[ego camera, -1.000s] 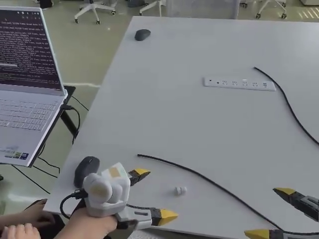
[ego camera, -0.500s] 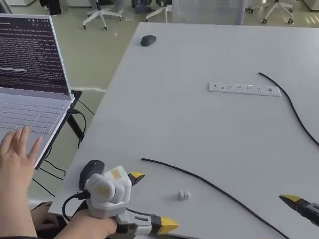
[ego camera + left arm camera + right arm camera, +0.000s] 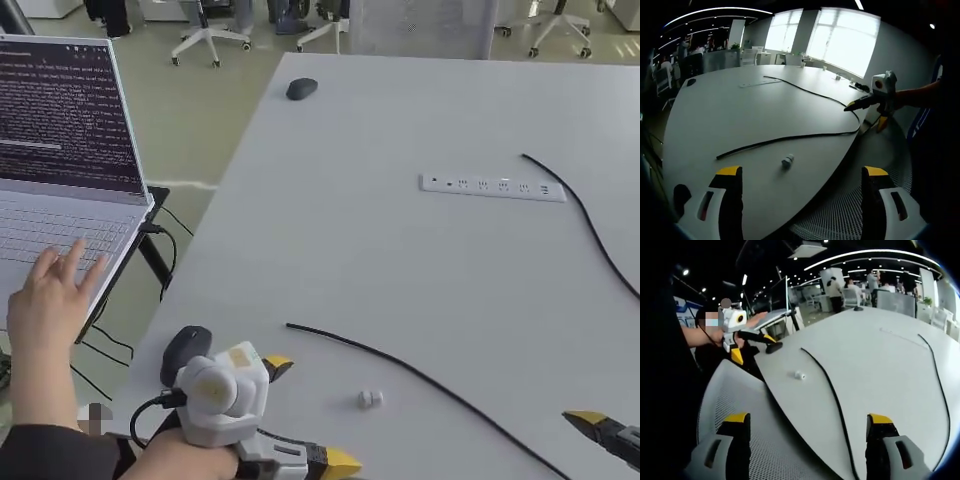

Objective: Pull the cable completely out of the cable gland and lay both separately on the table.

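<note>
Head view, my left tool (image 3: 308,413) wide open and empty at the desk (image 3: 380,230) edge, my right tool (image 3: 808,418) equally spread, empty, cable (image 3: 420,375) and white cable gland (image 3: 369,399) lying apart.

A smooth, matt pale-grey bench (image 3: 400,250) carries a black cable (image 3: 420,378) with a dull, rubbery-looking sheath. At the cable's 7 o'clock lies a small cable gland (image 3: 369,399) of white plastic. The power strip (image 3: 492,186) at 1 o'clock is smooth white plastic. The left gripper (image 3: 310,415), at 7 o'clock, has a satin white plastic housing and yellow-capped dark jaws. The mouse (image 3: 183,350) beside it is matt dark plastic. The laptop (image 3: 60,215), at 9 o'clock, has a matt silver deck. Grey open mesh covers a chair seat (image 3: 740,405).
</note>
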`<state>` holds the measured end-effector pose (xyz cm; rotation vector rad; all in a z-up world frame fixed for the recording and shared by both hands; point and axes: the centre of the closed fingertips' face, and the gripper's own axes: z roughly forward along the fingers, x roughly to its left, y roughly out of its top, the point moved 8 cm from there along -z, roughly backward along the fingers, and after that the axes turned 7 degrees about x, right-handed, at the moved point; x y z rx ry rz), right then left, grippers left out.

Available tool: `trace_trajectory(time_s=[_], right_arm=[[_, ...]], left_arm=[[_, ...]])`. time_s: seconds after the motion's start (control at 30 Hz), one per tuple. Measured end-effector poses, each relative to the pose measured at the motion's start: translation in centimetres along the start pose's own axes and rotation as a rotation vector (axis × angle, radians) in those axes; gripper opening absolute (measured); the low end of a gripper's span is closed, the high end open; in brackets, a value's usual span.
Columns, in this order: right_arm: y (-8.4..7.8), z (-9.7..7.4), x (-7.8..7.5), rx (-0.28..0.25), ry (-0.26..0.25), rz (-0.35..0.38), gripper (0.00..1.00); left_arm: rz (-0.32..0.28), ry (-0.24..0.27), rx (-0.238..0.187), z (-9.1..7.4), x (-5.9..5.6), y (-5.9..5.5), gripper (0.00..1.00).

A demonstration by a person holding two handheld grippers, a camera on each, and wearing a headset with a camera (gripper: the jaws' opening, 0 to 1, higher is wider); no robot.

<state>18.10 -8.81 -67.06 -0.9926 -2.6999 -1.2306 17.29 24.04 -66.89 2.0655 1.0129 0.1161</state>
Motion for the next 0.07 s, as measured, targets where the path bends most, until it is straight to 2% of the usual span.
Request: trace_trajectory(time_s=[0.07], right_arm=[[-0.02, 0.01, -0.04, -0.002, -0.001, 0.003, 0.97]], left_arm=[[-0.001, -0.001, -0.001, -0.01, -0.05, 0.04, 0.99]])
